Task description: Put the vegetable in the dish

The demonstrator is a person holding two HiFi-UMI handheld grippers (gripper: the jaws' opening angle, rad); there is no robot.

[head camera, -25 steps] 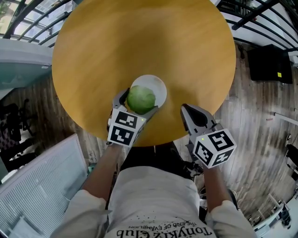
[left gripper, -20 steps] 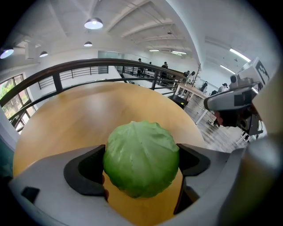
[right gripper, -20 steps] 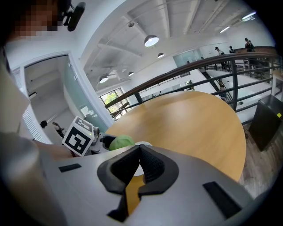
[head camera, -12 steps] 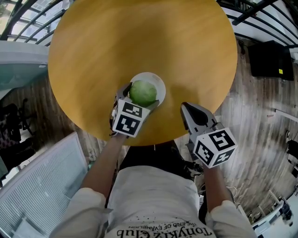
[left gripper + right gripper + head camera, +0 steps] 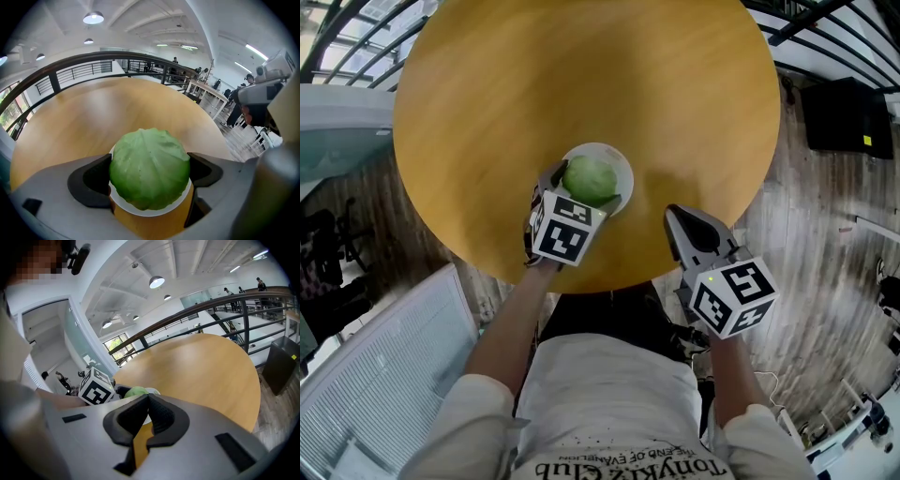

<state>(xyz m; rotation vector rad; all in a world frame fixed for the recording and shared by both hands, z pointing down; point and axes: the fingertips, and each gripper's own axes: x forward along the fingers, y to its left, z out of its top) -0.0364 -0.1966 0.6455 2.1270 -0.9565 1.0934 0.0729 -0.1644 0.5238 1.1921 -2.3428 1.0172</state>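
A round green cabbage is held between the jaws of my left gripper, just over a small white dish near the front edge of the round wooden table. The dish rim shows right under the cabbage; whether the cabbage rests in it I cannot tell. My right gripper hovers shut and empty at the table's front edge, right of the dish. In the right gripper view the cabbage peeks over its jaws.
The table stands on a wood-plank floor beside a dark railing. A black box sits on the floor to the right. A white slatted panel lies at the lower left.
My left gripper has carried the cabbage a little forward, further over the white dish. The right gripper has stayed where it was.
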